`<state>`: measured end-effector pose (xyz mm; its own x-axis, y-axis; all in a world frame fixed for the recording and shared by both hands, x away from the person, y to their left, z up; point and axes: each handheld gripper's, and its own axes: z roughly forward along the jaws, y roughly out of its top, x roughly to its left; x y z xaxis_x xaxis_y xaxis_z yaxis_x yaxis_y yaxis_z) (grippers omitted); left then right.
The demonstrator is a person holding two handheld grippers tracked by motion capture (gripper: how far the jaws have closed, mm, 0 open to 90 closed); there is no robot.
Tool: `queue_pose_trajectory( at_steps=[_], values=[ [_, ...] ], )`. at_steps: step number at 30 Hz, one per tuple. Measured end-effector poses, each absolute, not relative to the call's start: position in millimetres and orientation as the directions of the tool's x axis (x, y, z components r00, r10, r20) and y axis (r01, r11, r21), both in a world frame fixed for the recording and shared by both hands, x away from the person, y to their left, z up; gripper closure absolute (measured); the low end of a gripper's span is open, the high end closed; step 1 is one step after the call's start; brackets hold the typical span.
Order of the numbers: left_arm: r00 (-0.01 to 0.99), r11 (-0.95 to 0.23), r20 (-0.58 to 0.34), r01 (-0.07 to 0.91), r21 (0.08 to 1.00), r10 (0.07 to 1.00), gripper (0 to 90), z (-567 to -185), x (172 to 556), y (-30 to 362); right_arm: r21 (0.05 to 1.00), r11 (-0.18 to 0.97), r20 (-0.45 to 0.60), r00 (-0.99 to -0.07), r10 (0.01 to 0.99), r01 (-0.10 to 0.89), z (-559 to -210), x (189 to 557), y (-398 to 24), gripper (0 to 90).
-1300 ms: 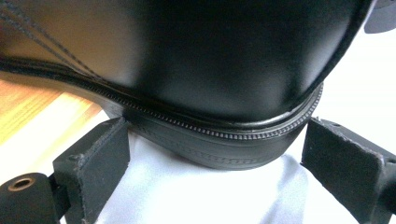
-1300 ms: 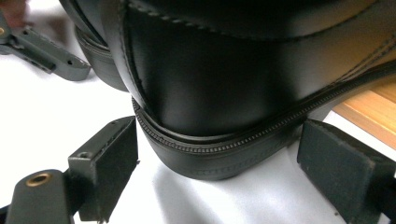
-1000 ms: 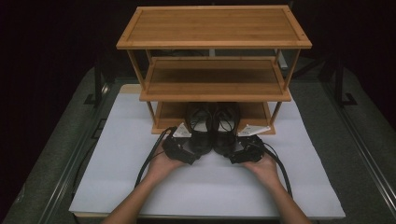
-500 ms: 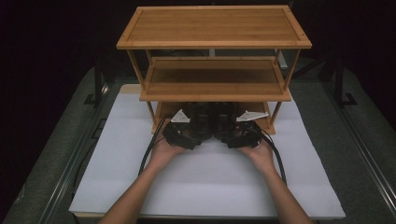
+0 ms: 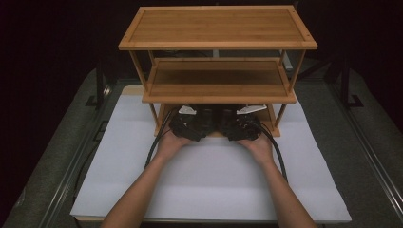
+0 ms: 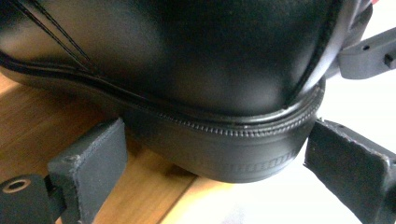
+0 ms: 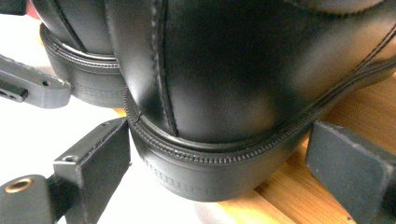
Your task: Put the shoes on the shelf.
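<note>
Left gripper (image 6: 215,172) jaws straddle left shoe (image 6: 196,70) heel, seemingly unclamped; right gripper (image 7: 219,172) likewise, right shoe (image 7: 243,74) (bottom shelf (image 6: 51,126)).

Three-tier bamboo rack (image 5: 216,28) stands on white sheet (image 5: 214,185) covering the table (image 5: 62,156). Two black shoes, left shoe (image 6: 196,70) and right shoe (image 7: 243,79), sit side by side on its bottom shelf (image 6: 51,126), heels over the front edge.

The high view looks forward and down over the bamboo rack (image 5: 216,80). Each gripper view sits very near a black shoe heel (image 6: 224,154) between its fingers (image 6: 88,168); both share the rack's bottom shelf (image 7: 355,107).
</note>
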<state>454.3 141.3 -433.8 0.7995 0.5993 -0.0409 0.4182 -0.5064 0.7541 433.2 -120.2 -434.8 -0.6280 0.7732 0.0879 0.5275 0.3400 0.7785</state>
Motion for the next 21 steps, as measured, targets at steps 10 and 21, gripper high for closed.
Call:
queue_pose_trajectory(
  at_steps=[10, 21],
  values=[
    [0.797, -0.528, -0.023, 0.422, 0.737, 0.604, 4.1, -447, 466, 138, 0.751, 0.388, 0.03, -0.615, 0.788, 0.534, -451, 443, -115, 6.7],
    [0.798, -0.562, 0.011, 0.414, 0.716, 0.602, 3.3, -451, 464, 137, 0.749, 0.395, 0.02, -0.614, 0.789, 0.533, -449, 442, -116, 6.2]
  ],
)
